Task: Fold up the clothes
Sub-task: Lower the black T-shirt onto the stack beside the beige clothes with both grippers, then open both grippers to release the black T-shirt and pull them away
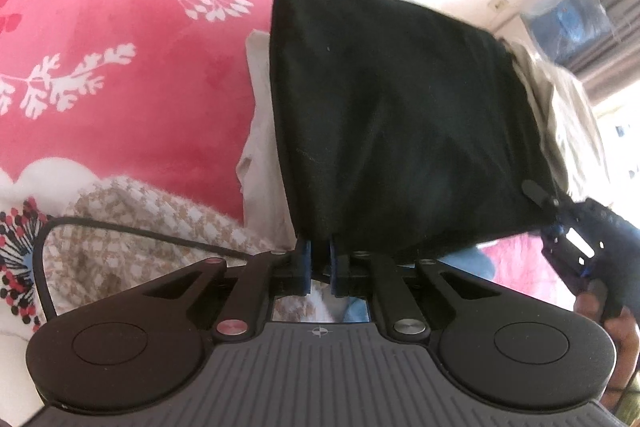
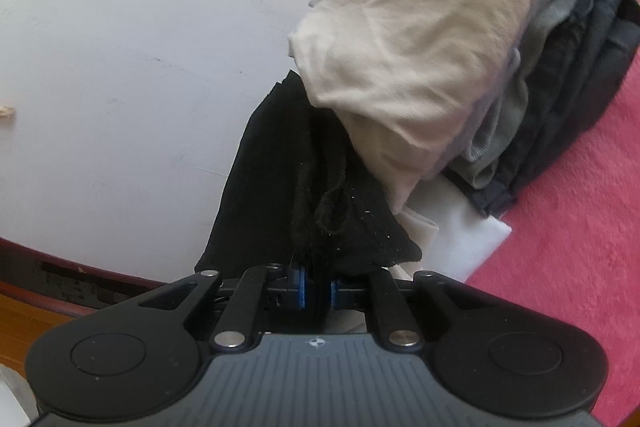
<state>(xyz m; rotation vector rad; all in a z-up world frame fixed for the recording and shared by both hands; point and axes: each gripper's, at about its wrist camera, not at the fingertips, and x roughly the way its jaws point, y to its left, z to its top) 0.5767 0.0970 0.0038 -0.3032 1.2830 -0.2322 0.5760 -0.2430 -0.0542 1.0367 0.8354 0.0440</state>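
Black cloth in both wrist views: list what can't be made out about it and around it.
- Left wrist view: the black fabric garment hangs spread out, hiding most of the beige clothes behind it; its type is unclear.
- Left wrist view: the right hand-held gripper is blurred at the cloth's corner.
- Right wrist view: the pile of beige, grey and dark clothes is blurred and cut off by the top edge.
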